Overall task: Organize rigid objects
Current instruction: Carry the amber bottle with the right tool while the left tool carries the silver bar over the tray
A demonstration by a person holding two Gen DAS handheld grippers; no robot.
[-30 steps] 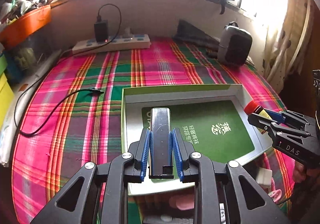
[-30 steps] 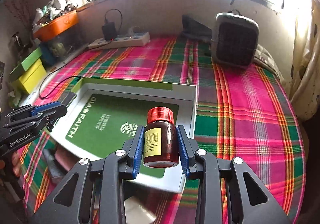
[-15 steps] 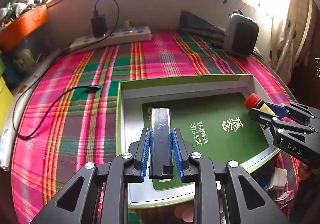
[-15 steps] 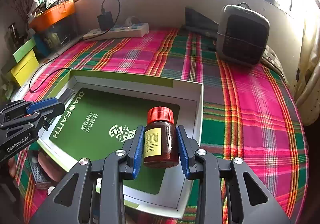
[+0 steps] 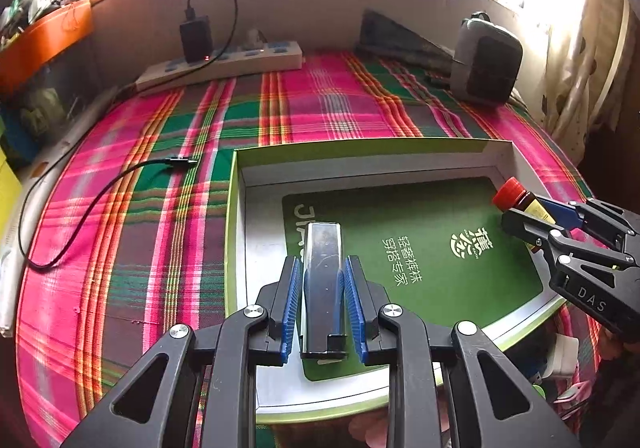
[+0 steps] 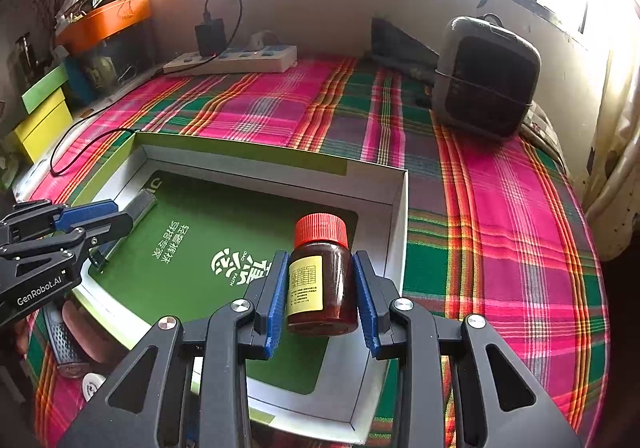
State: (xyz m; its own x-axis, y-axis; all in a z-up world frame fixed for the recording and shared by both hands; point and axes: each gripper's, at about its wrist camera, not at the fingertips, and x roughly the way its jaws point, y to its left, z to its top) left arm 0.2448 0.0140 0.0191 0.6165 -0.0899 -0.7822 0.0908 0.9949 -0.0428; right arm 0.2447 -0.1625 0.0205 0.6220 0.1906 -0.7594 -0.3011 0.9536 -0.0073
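My left gripper (image 5: 322,268) is shut on a long dark metallic bar-shaped object (image 5: 322,272) and holds it above the left part of a shallow green-rimmed box (image 5: 360,146). The box has a green printed bottom (image 5: 424,244). My right gripper (image 6: 322,268) is shut on a brown jar with a red cap (image 6: 322,280), above the box's right side (image 6: 396,232). In the left wrist view the right gripper (image 5: 532,214) and jar (image 5: 516,196) show at the right. In the right wrist view the left gripper (image 6: 120,214) with the bar (image 6: 140,206) shows at the left.
The box rests on a pink and green plaid cloth (image 5: 160,216). A power strip (image 5: 220,66) with a charger and a loose black cable (image 5: 100,192) lie at the back left. A grey heater (image 6: 486,78) stands at the back right. Small items (image 6: 68,336) lie near the box's front edge.
Both grippers, still gripping their objects, have moved a little forward over the box, so more of the box shows beneath them. The jaws have not altered.
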